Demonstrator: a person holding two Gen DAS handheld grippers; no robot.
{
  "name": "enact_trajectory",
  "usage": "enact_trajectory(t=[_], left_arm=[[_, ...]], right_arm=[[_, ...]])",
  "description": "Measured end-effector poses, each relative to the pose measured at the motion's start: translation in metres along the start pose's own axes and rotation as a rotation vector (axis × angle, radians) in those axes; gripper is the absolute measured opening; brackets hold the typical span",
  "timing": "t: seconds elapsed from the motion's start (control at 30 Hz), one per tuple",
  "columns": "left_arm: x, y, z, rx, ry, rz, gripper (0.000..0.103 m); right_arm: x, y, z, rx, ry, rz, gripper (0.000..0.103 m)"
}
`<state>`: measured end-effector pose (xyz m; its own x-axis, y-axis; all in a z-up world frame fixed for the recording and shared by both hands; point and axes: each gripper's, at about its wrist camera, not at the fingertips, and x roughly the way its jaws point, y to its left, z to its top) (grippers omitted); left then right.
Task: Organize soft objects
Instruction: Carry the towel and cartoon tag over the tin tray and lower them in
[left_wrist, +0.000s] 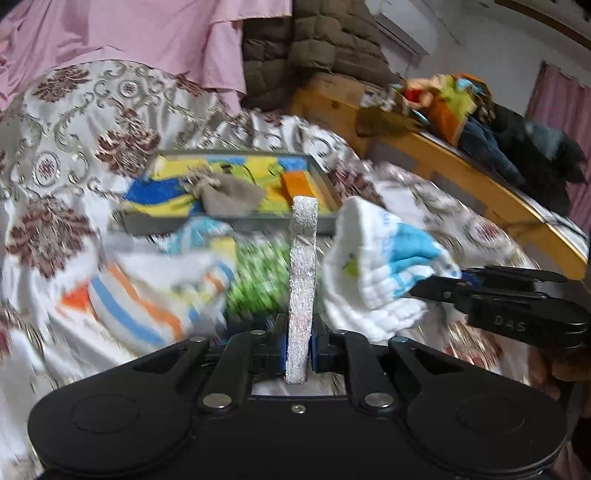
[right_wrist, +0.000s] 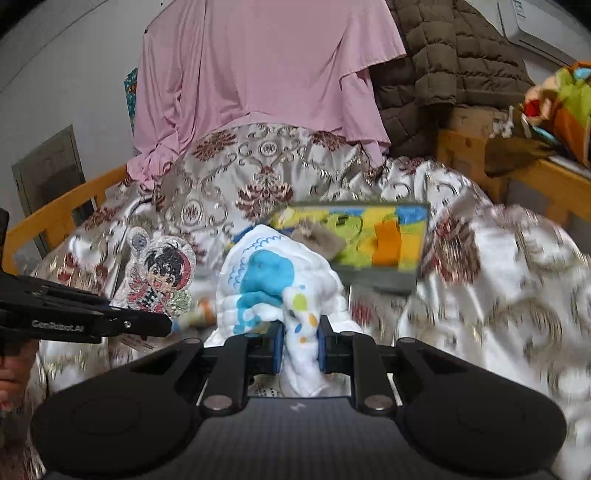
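Left gripper (left_wrist: 298, 354): clenched on a flat glittery patch (left_wrist: 303, 280), gripped at its lower end; seen edge-on here, it stands upright between the blue pads.
Patch, from the right wrist view: its face shows a cartoon figure (right_wrist: 160, 275); it rises just above the tip of the left gripper (right_wrist: 162, 326), which comes in from the left edge.
Right gripper (right_wrist: 300, 349): grasping a white cloth (right_wrist: 280, 284) with a blue print and coloured dots; a fold is pinched between the pads and the rest bulges up and forward of the fingers.
Cloth, from the left wrist view: it hangs bunched (left_wrist: 376, 266) at the tip of the right gripper (left_wrist: 424, 288), to the right of the patch, apart from it.
Tray: a grey tray (left_wrist: 236, 223) lies on the bed beyond both grippers, lined with a yellow, blue and green cloth; in it a grey drawstring pouch (left_wrist: 231, 197) and an orange block (left_wrist: 299, 186).
Loose pile: a striped cloth (left_wrist: 147, 295) and a green-patterned piece (left_wrist: 258, 280), both blurred, lie on the bed between the tray and the left gripper.
Bed: covered by a shiny floral spread (left_wrist: 74, 147).
Backdrop: a pink garment (right_wrist: 258, 74) and a brown quilted jacket (right_wrist: 443, 66) hang behind.
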<state>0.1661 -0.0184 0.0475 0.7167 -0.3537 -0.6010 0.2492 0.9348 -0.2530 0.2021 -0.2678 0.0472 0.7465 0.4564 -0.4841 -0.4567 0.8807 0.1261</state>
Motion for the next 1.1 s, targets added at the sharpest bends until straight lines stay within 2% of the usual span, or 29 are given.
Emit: enact_trajectory(t=[0.13, 0.3, 0.43, 0.53, 0.8, 1.1], left_arm=[[0.026, 0.022, 0.044, -0.063, -0.011, 0.036, 0.012], [0.081, 0.048, 0.099, -0.097, -0.027, 0.088, 0.012], [0.135, 0.064, 0.139, -0.1, -0.041, 0.1, 0.012], [0.17, 0.074, 0.159, -0.097, -0.05, 0.102, 0.012], [0.241, 0.113, 0.176, -0.143, -0.001, 0.101, 0.012], [0.269, 0.147, 0.16, -0.226, 0.037, 0.079, 0.012]], right_arm=[[0.037, -0.016, 0.047, -0.027, 0.008, 0.006, 0.02], [0.105, -0.046, 0.093, -0.036, 0.017, -0.002, 0.02], [0.159, -0.063, 0.112, -0.076, 0.013, -0.022, 0.02], [0.194, -0.075, 0.12, -0.044, 0.011, -0.056, 0.02], [0.26, -0.091, 0.126, -0.011, 0.073, -0.149, 0.021], [0.295, -0.082, 0.121, -0.042, 0.139, -0.201, 0.022]])
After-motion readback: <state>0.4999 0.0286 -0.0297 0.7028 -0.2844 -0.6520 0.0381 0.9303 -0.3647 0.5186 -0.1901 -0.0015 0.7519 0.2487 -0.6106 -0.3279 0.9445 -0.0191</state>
